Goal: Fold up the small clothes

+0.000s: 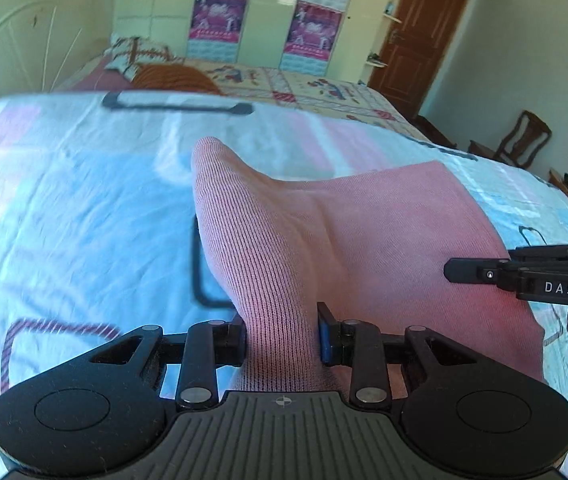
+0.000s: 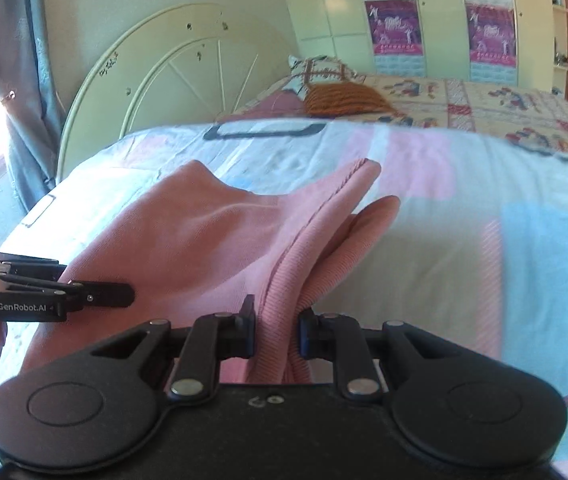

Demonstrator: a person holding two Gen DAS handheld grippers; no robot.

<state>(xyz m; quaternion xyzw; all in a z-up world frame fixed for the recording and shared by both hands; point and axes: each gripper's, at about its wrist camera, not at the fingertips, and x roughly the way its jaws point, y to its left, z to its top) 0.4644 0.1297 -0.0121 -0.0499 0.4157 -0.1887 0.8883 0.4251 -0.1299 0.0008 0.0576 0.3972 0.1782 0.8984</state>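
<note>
A small pink knit garment (image 1: 324, 232) lies partly lifted over a light blue and pink patterned sheet (image 1: 63, 208). My left gripper (image 1: 281, 336) is shut on a ribbed edge of the garment, which rises to a peak ahead of it. My right gripper (image 2: 277, 330) is shut on another bunched ribbed edge of the same garment (image 2: 203, 236). The right gripper also shows in the left wrist view (image 1: 524, 276) at the right. The left gripper shows in the right wrist view (image 2: 51, 298) at the left. Both grippers hold the near side of the cloth.
The sheet (image 2: 484, 208) covers a raised surface in front of a bed with a cream headboard (image 2: 171, 80), a quilt and an orange cushion (image 2: 348, 98). Wardrobes and a brown door (image 1: 420, 36) stand behind. A wooden chair (image 1: 520, 140) is at the right.
</note>
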